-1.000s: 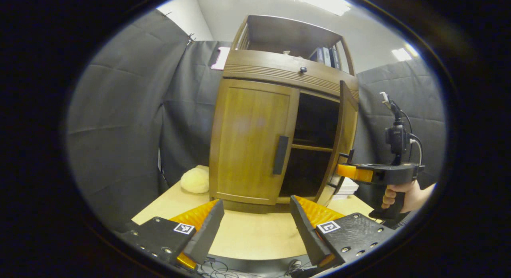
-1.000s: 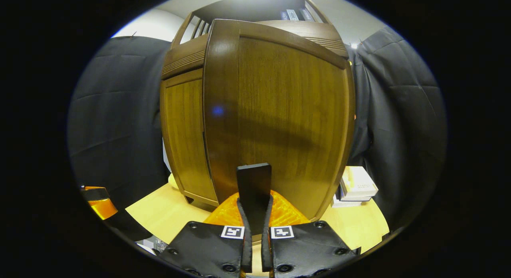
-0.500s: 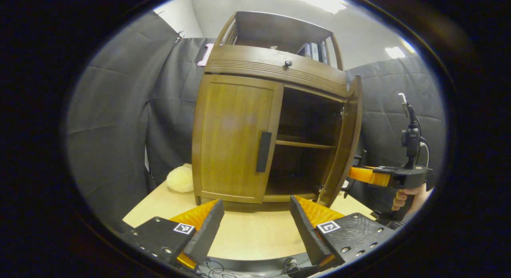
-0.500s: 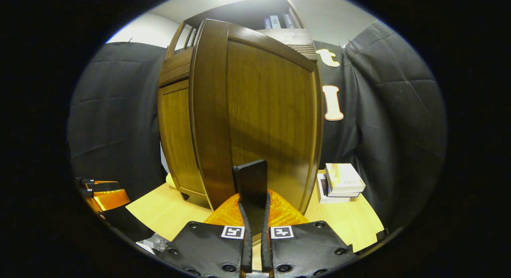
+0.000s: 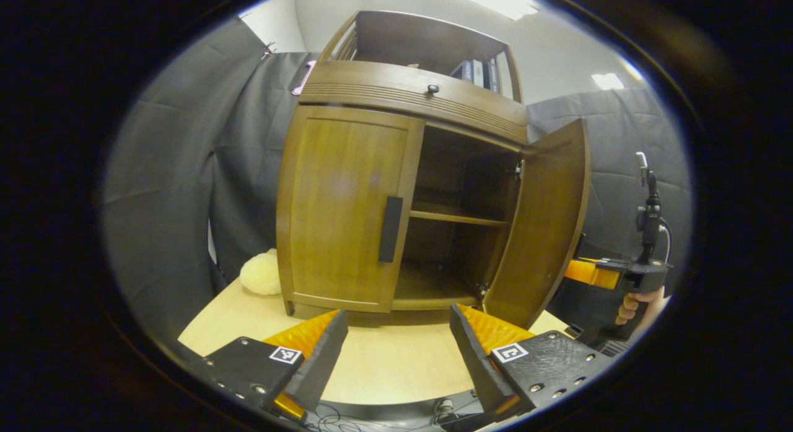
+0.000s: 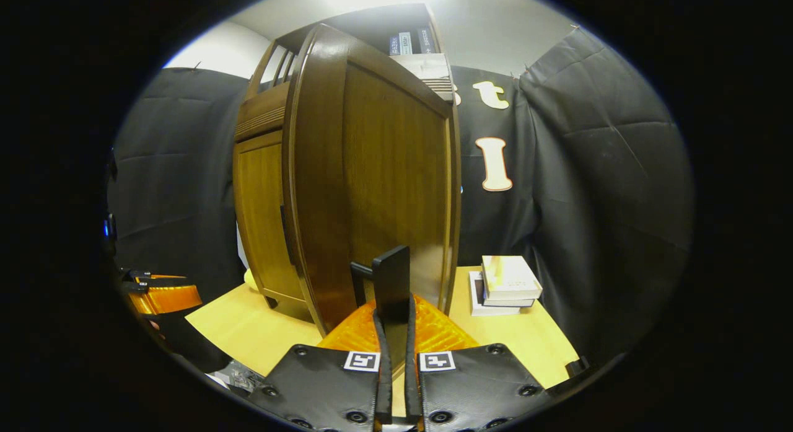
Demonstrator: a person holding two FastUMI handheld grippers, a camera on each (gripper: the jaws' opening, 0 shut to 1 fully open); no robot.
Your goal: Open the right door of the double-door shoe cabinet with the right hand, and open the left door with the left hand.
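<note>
The wooden shoe cabinet [image 5: 409, 97] stands on a light table. Its left door [image 5: 344, 209] is closed, its dark vertical handle [image 5: 390, 229] untouched. My left gripper [image 5: 396, 323] is open in front of it, low over the table and well short of the handle. The right door [image 5: 545, 227] is swung wide, showing a shelf [image 5: 455, 218] inside. In the right gripper view my right gripper [image 6: 393, 314] is shut on the right door's handle [image 6: 391, 274], with the door's outer face [image 6: 390, 171] close ahead. A hand [image 5: 638, 305] holds the right gripper [image 5: 588, 272] behind the door.
A cream fluffy object [image 5: 260, 276] lies by the cabinet's left foot. A stack of books [image 6: 505, 283] sits on the table [image 5: 384, 357] to the right of the open door. More books [image 5: 477, 72] stand on the top shelf. Black cloth walls surround the table.
The right door has swung much further open, pulled by my right gripper, which moved right. The left gripper has stayed open and the cabinet sits slightly left in its view.
</note>
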